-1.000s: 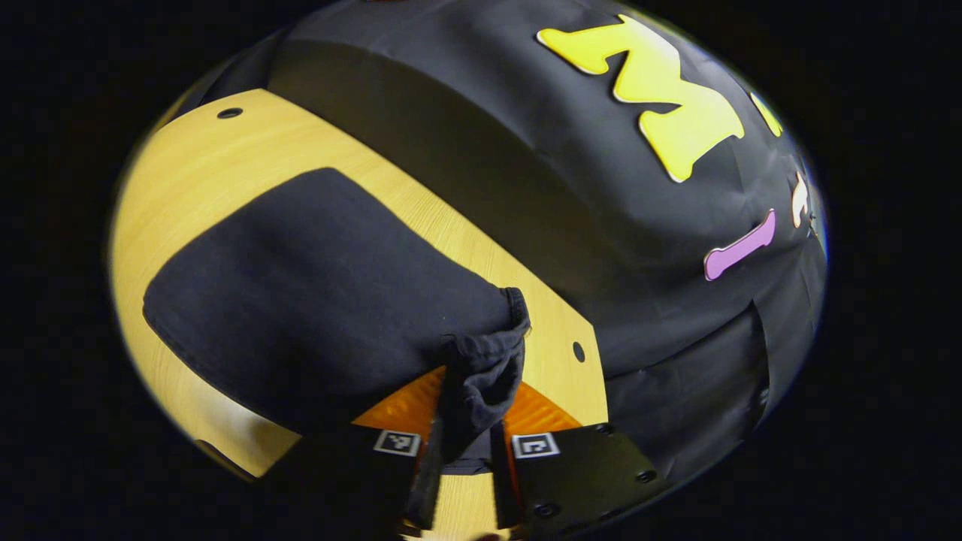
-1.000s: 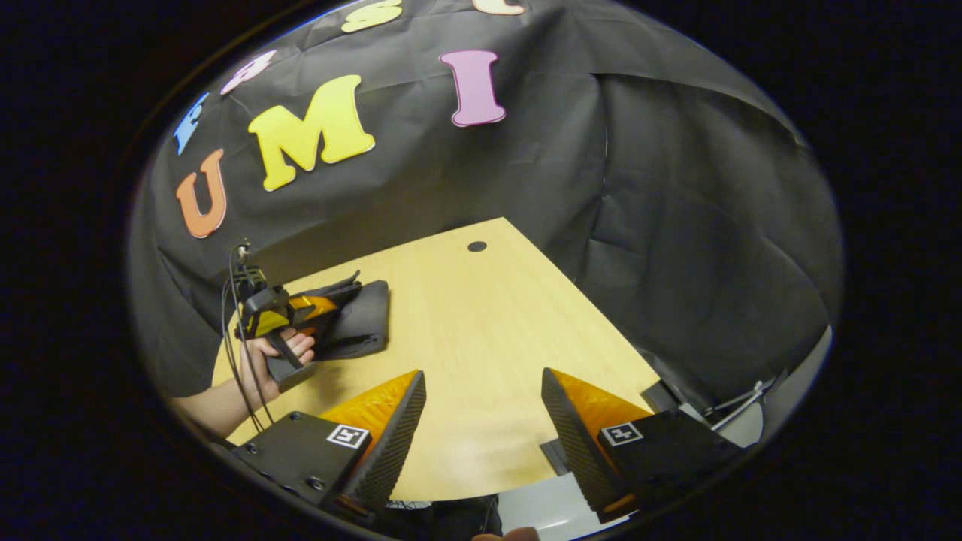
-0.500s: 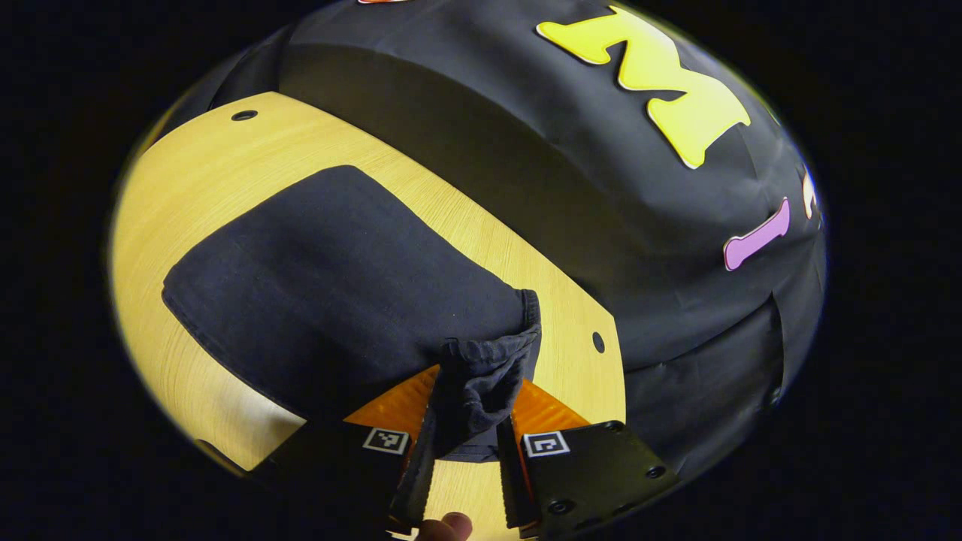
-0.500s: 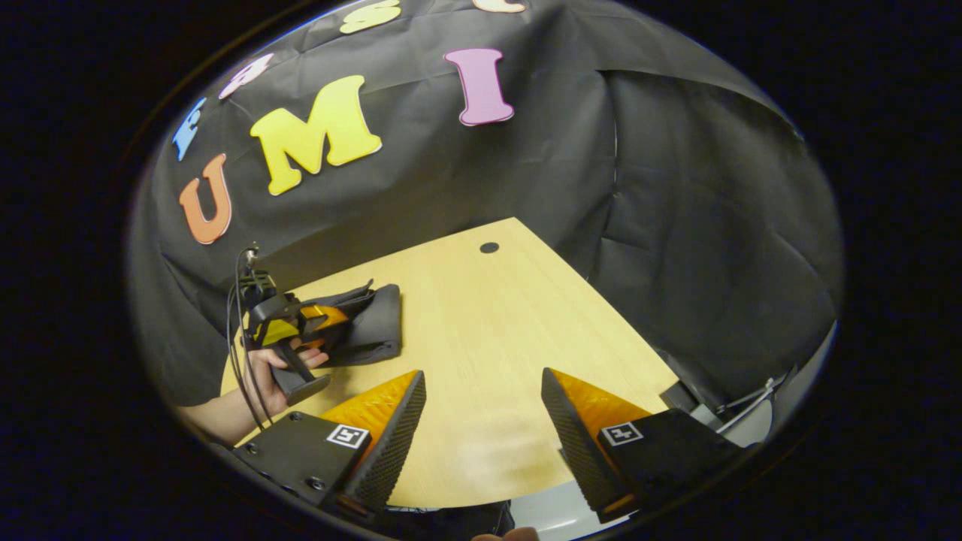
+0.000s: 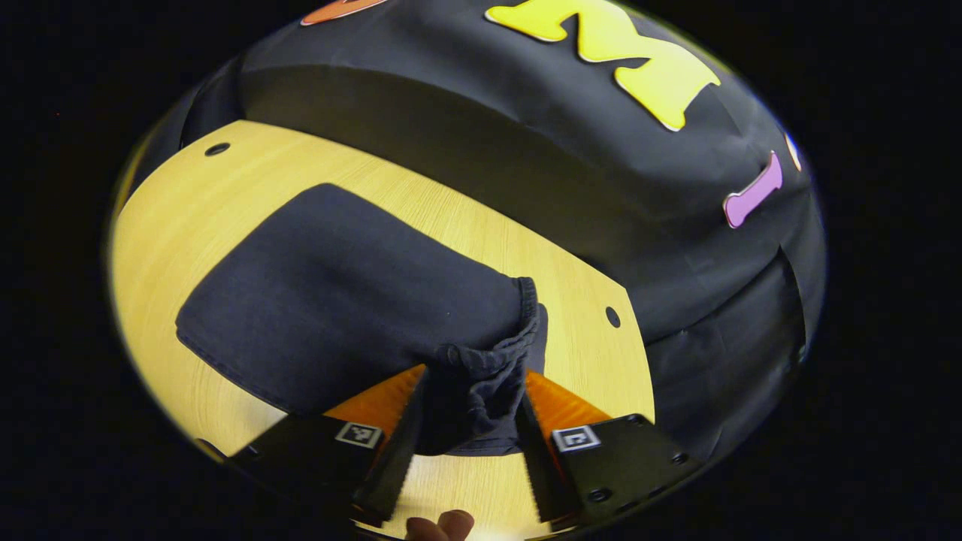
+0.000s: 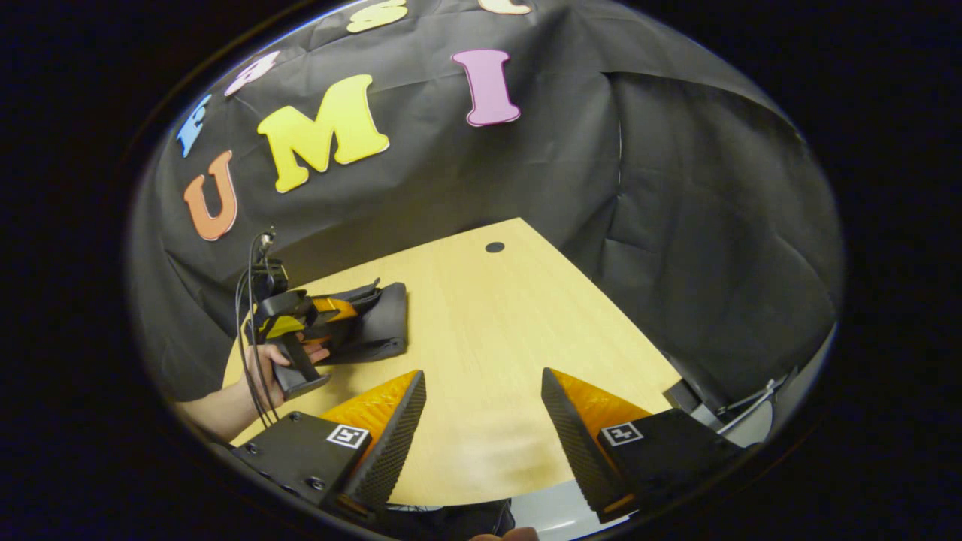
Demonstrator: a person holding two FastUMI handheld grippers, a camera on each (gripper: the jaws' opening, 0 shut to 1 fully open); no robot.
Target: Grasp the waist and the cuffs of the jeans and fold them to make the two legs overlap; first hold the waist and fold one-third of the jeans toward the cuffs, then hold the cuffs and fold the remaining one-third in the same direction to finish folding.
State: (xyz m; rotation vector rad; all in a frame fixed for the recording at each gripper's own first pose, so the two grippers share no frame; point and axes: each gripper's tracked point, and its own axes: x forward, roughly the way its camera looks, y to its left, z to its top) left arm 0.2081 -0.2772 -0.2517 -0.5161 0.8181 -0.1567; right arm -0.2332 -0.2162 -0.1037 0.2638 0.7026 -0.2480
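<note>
Jeans [image 5: 346, 300] folded on bench [image 5: 188, 203] | left gripper [image 5: 466, 428] fingers loosely around bunched hem, right gripper [image 6: 481, 428] wide, empty | risk: hem snags, undoing fold.

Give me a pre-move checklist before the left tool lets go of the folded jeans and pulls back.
1. Jeans lie in a compact folded stack on the table: ok.
2. Left tool free of cloth: not ok; a bunched edge sits between its fingers.
3. Left tool's fingers fully released: cannot tell; they stand apart, but whether both press the cloth is unclear.
4. Right tool out of the way: ok; open, with nothing between its fingers, hanging over bare table well to the side of the jeans.
5. Stack edges squared: cannot tell; the near corner is rumpled and hidden by the fingers.
</note>
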